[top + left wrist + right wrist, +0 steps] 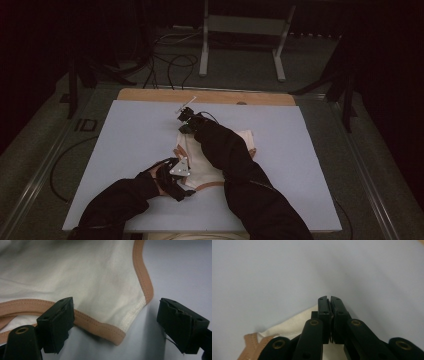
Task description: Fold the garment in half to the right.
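Cream garment (209,165) with tan-trimmed edges lies crumpled near the middle of your pale blue-grey table top (125,135), partly under your right forearm and between your two hands. Your left gripper (115,320) sits at the near left side of the cloth, and its jaws stand wide apart: in the left gripper view one black pad (58,321) rests over the tan trim (100,326) at the left, the other is well off to the right over bare table, and a corner of the garment, with its trim and a short white stitched hem, lies between them without being pressed. In the high view you can see the grey three-cornered plate (180,167) on top of that gripper, just beside the cloth's tan strap that curls toward the near edge. Your right gripper (329,306) reaches across the garment to its far edge, toward the wooden strip (150,94) at the back of the table. Its jaws are drawn together, pad against pad at the tips; in the right gripper view the cream fabric (292,326) runs up to and behind them, with a bit of tan trim at the lower left, but you cannot tell from that view whether any cloth is pinched between the pads. Beyond the table, dark cables (170,62) trail across the grey floor in front of a white metal frame (240,30).
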Demonstrator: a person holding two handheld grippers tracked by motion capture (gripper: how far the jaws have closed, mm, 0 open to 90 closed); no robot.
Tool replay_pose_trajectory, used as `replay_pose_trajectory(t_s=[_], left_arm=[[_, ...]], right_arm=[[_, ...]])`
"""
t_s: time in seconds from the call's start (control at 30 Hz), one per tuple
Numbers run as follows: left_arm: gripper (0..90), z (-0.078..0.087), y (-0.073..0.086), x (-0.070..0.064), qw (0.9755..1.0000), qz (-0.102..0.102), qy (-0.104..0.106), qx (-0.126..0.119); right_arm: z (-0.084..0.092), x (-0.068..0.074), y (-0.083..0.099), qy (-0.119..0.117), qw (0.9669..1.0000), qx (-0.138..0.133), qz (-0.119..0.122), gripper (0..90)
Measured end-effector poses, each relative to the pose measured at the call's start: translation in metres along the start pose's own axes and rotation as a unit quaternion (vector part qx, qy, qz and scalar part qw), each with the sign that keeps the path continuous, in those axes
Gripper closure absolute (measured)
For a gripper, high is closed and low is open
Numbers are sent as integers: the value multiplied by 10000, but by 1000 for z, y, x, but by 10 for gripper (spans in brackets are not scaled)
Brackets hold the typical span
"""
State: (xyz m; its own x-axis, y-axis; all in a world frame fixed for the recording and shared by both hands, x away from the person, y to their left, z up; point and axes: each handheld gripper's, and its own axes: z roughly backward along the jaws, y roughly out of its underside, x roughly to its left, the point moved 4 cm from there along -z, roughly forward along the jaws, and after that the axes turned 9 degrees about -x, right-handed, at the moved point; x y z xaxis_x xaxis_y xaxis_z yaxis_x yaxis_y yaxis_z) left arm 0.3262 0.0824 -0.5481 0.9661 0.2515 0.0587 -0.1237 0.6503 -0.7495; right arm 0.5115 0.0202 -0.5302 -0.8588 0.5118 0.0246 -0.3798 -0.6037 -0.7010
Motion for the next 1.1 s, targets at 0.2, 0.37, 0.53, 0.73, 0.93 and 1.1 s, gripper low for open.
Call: replay_pose_trajectory(t_s=[0.2, 0.37, 0.53, 0.73, 0.93, 1.1], left_arm=[[160, -4, -3, 2, 10000, 0, -59, -7], [161, -7, -5, 7, 9999, -47, -88, 57], [207, -8, -7, 14, 9997, -37, -237, 39], [418, -7, -8, 25, 9990, 167, -397, -72], [576, -9, -11, 32, 9987, 166, -482, -33], [833, -11, -15, 31, 9994, 143, -300, 30]], right_arm=[[7, -2, -2, 7, 10000, -42, 12, 876], [8, -2, -3, -9, 10000, -34, 55, 876], [11, -3, -4, -4, 10000, -45, 49, 876], [11, -3, -4, -7, 10000, -32, 58, 875], [11, -2, -5, -13, 9999, -35, 98, 875], [12, -3, -5, -9, 10000, -39, 83, 875]])
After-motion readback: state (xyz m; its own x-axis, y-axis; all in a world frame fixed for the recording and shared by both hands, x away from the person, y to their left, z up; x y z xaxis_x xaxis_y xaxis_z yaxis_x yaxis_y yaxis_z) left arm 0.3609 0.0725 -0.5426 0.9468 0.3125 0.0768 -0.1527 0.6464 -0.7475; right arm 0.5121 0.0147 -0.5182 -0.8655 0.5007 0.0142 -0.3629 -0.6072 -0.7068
